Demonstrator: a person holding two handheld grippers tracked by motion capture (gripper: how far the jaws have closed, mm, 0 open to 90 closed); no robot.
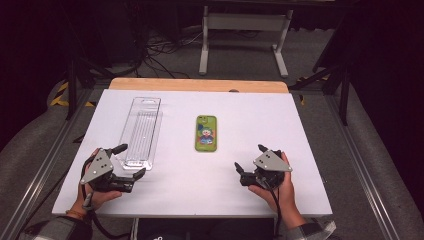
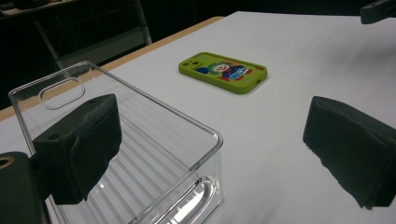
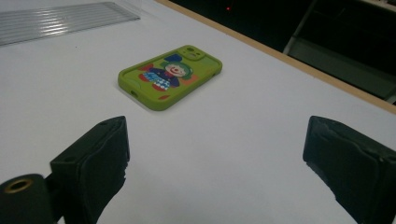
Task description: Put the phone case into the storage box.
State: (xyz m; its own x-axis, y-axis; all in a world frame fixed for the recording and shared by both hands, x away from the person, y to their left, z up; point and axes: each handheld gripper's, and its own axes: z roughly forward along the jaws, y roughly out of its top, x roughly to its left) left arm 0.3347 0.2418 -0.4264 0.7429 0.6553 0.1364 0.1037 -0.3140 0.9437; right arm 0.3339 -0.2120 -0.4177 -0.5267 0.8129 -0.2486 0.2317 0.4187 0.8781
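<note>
A green phone case with a cartoon clown print lies flat near the middle of the white table. Left of it lies a long clear plastic tray with a ribbed floor. My left gripper is open at the tray's near end. In the left gripper view the tray's near corner lies between the jaws and the phone case is farther off. My right gripper is open and empty, near the front right. In the right gripper view the phone case lies ahead of the jaws.
The table's wooden far edge borders a carpeted floor with cables and a white stand. The tip of the other gripper shows at the top right of the left gripper view. Bare white table lies between and in front of both grippers.
</note>
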